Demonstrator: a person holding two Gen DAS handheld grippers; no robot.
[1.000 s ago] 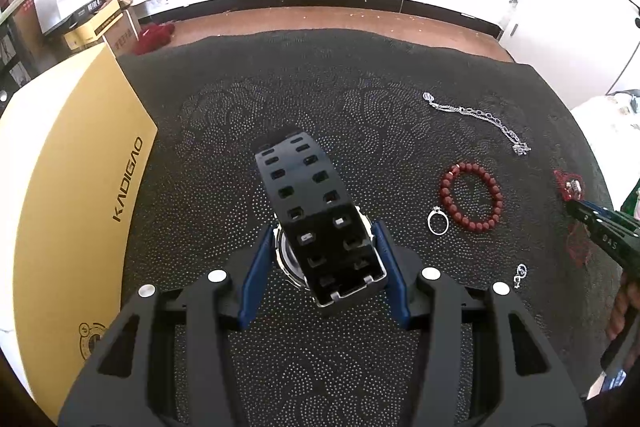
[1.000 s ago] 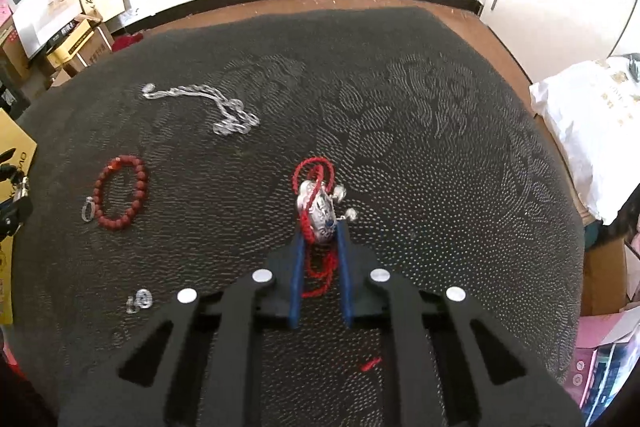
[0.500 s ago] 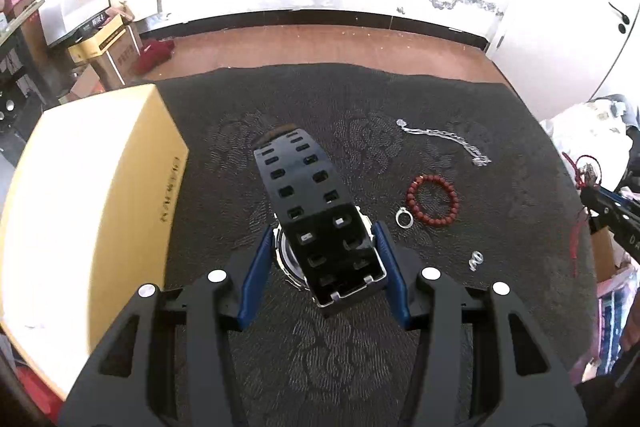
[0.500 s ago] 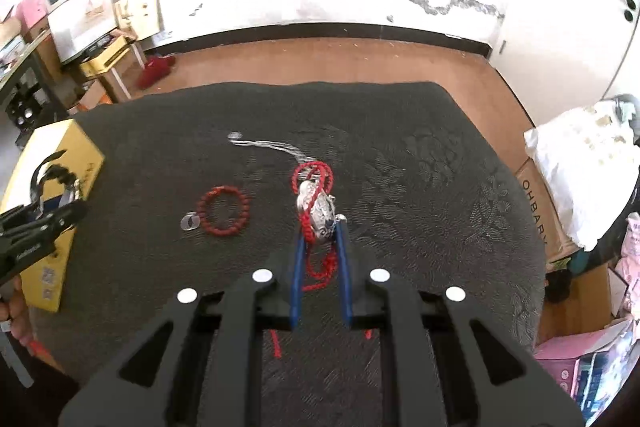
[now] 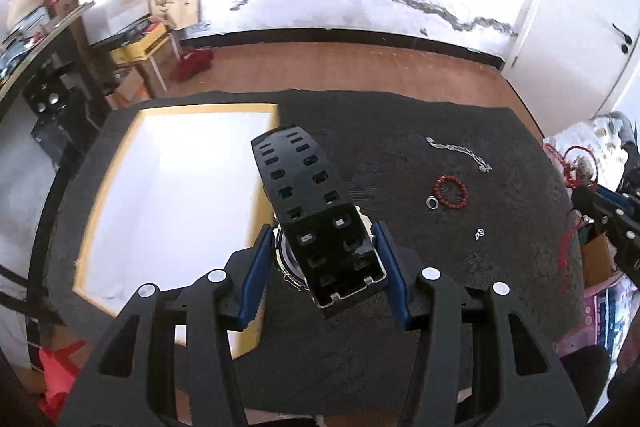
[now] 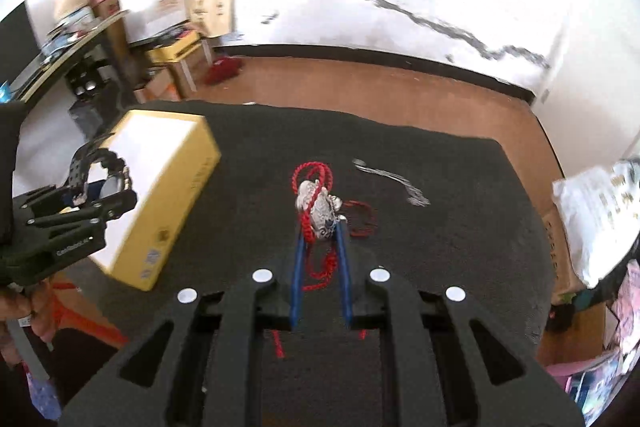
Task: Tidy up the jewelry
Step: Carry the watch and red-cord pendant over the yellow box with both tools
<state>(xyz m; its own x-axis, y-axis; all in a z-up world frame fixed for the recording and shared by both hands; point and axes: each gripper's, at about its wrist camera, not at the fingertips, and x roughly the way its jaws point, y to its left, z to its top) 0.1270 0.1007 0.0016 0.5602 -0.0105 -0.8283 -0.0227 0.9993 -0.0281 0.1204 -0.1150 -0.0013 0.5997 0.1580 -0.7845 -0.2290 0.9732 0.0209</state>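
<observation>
Beside the yellow rectangular cardboard box (image 5: 168,211) we hold both pieces up: left gripper (image 5: 326,269) clamps the black resin-strap watch (image 5: 316,223), right gripper (image 6: 320,247) pinches the silver charm on red braided cord (image 6: 318,211). Risk: dangling cord snags the box edge; watch could twist loose.

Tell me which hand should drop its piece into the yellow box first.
Left, probably. The left gripper, with jaws clamped on the black watch, hangs at the edge of the yellow box. The right gripper, holding the red-corded silver charm, is over mid-cloth.
</observation>
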